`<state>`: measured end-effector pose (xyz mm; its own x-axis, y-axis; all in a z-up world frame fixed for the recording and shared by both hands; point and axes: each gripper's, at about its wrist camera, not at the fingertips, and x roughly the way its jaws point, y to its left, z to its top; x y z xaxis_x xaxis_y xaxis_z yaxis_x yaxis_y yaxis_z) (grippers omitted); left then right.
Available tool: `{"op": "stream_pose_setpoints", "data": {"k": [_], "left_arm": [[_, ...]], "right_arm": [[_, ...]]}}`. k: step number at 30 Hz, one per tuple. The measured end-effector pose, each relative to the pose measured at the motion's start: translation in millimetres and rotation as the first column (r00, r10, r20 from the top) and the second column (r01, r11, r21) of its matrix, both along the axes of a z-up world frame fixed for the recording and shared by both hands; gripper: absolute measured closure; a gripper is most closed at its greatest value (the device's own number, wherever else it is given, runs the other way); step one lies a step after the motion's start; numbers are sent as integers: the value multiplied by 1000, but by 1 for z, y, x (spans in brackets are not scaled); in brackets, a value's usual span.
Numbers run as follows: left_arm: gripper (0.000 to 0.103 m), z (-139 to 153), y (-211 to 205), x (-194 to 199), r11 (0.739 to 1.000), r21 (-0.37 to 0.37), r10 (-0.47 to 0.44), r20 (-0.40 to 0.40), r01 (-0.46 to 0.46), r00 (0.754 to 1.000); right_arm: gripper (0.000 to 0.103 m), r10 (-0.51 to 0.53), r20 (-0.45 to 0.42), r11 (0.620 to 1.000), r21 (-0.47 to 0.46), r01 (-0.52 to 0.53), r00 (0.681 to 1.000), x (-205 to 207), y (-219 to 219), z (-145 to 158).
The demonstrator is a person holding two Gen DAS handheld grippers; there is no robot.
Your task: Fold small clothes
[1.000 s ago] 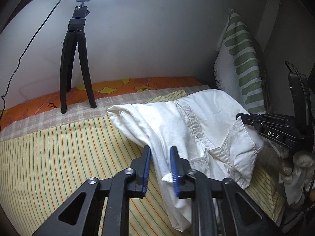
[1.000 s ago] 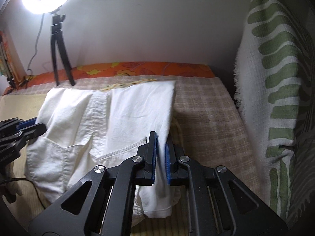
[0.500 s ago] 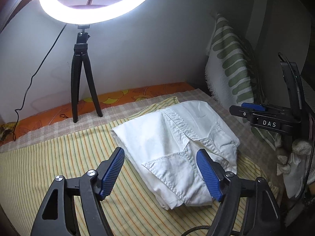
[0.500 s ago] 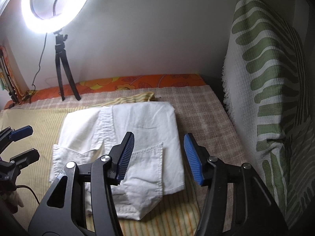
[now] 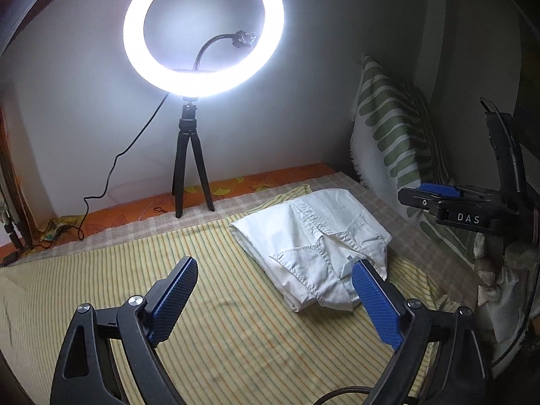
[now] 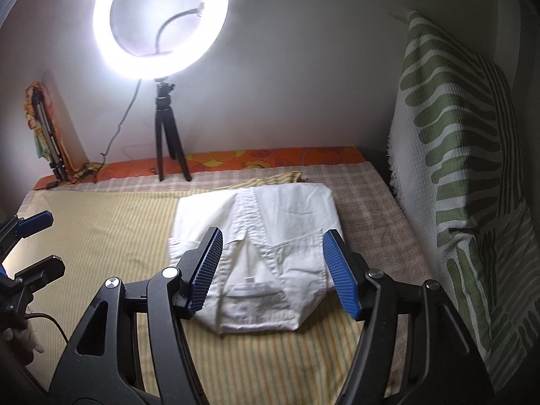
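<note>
A bed fills both wrist views, covered by a yellow striped sheet (image 5: 101,270) with a checked cloth (image 6: 371,209) under it toward the right and an orange flowered cover (image 6: 270,158) along the wall. At far left in the right wrist view, a folded stand wrapped in patterned fabric (image 6: 44,131) leans in the corner. Next to the right, a lit ring light (image 5: 202,30) stands on a small black tripod (image 5: 190,168) at the wall edge of the bed, its cable (image 5: 111,175) trailing down to the left. The left hand-held gripper (image 5: 273,290) hangs above the striped sheet with its blue-padded jaws spread wide and nothing between them; they have just been opening. Its right pad overlaps the near corner of the garment in the picture, though whether it touches cannot be told. The folded white garment (image 6: 260,246), the task's piece of clothing, lies flat on the bed, right of centre, across the line where the striped sheet meets the checked cloth, with a stitched pocket and a small label showing on top. The right hand-held gripper (image 6: 273,263) is held above the garment's near half, released, its jaws apart on either side of the cloth in the picture with no pad pressing it; they too have just been opening. At far right, a white cushion with green stripes (image 6: 455,168) stands upright against the wall. No container appears in either view.
</note>
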<state>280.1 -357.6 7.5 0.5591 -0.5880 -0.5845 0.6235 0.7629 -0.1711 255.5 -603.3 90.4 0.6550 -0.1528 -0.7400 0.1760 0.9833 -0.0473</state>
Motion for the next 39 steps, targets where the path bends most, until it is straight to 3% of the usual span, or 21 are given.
{"op": "stream_pose_setpoints", "data": {"k": [12, 17, 32, 39], "left_arm": [[0, 20, 62, -55, 1000, -2, 28, 61, -28, 998], [0, 20, 87, -74, 999, 1, 37, 70, -37, 997], [0, 4, 149, -119, 997, 43, 60, 109, -65, 992], [0, -11, 162, -119, 993, 70, 88, 54, -92, 995]], "right_arm": [[27, 34, 54, 999, 9, -34, 998, -45, 63, 16], [17, 48, 77, 999, 3, -48, 996, -60, 91, 14], [5, 95, 107, 995, -2, -95, 990, -93, 163, -16], [1, 99, 116, 994, 27, -103, 988, -97, 180, -31]]}}
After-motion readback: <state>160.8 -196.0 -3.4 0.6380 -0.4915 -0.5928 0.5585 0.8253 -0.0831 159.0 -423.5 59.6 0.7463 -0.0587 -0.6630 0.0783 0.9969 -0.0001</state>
